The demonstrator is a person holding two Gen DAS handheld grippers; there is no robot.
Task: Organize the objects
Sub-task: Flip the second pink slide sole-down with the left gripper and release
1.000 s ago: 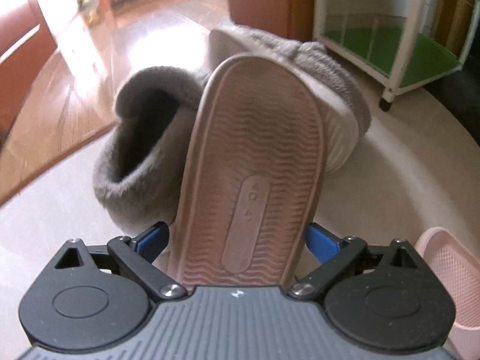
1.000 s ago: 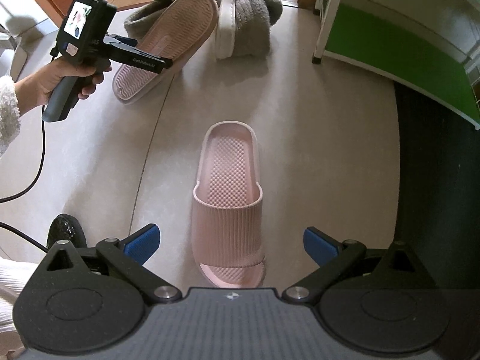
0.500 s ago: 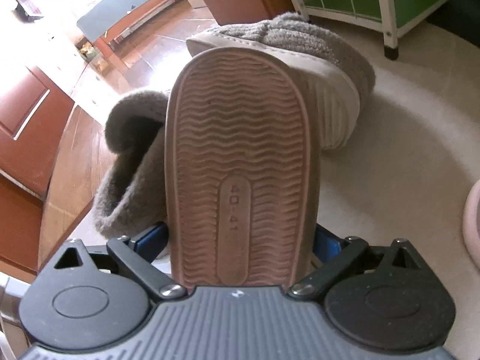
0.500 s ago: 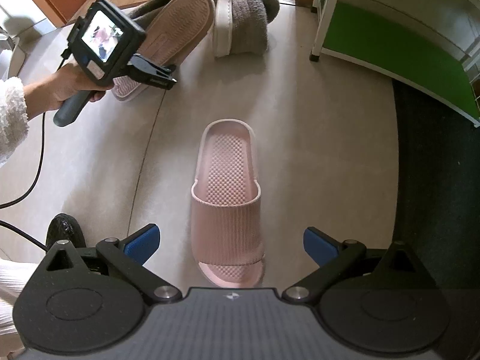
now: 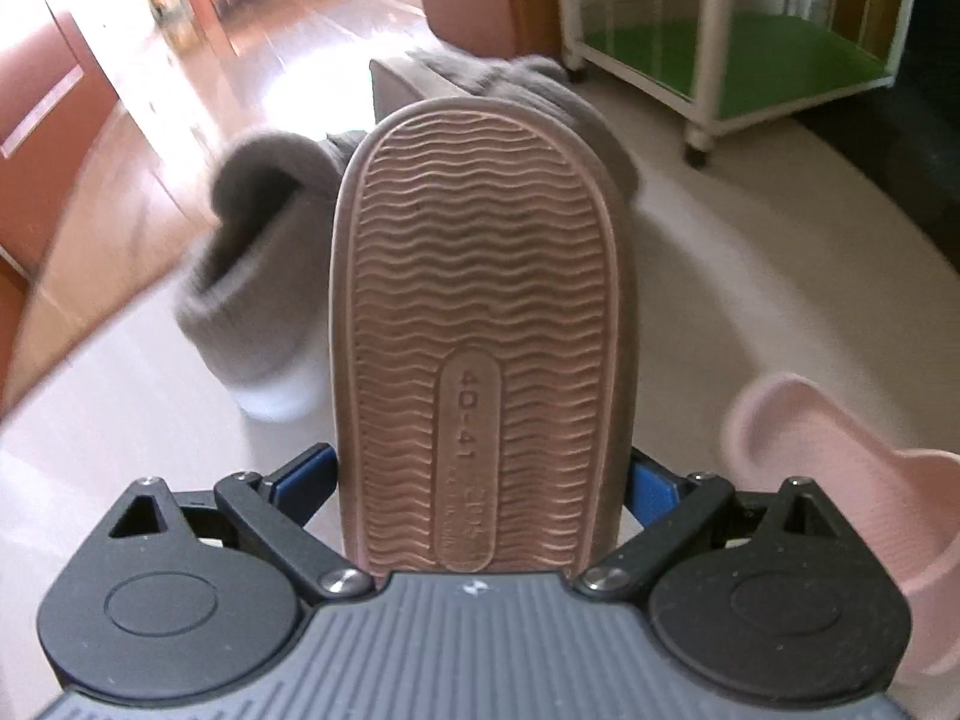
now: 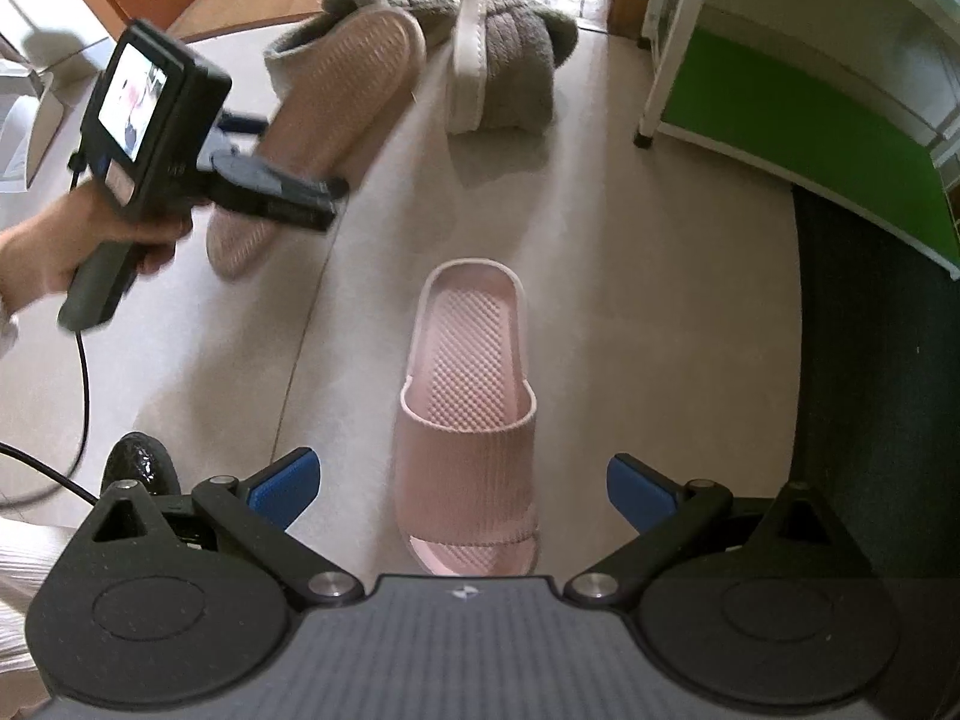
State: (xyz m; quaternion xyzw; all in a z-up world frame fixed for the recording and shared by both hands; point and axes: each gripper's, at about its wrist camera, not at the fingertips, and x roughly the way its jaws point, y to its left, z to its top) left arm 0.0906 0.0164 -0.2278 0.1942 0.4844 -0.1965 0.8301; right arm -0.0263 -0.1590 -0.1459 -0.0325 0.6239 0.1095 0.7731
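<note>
Left gripper (image 5: 480,474) was clamped on the upturned pink slide (image 5: 480,330), sole facing the camera. Since a second earlier it had swung the slide off the grey plush slippers (image 6: 504,54) toward the second pink slide (image 6: 468,408), which lay upright on the floor. Right gripper (image 6: 462,483) hung wide and empty just above that slide. Pairing likely underway.
</note>
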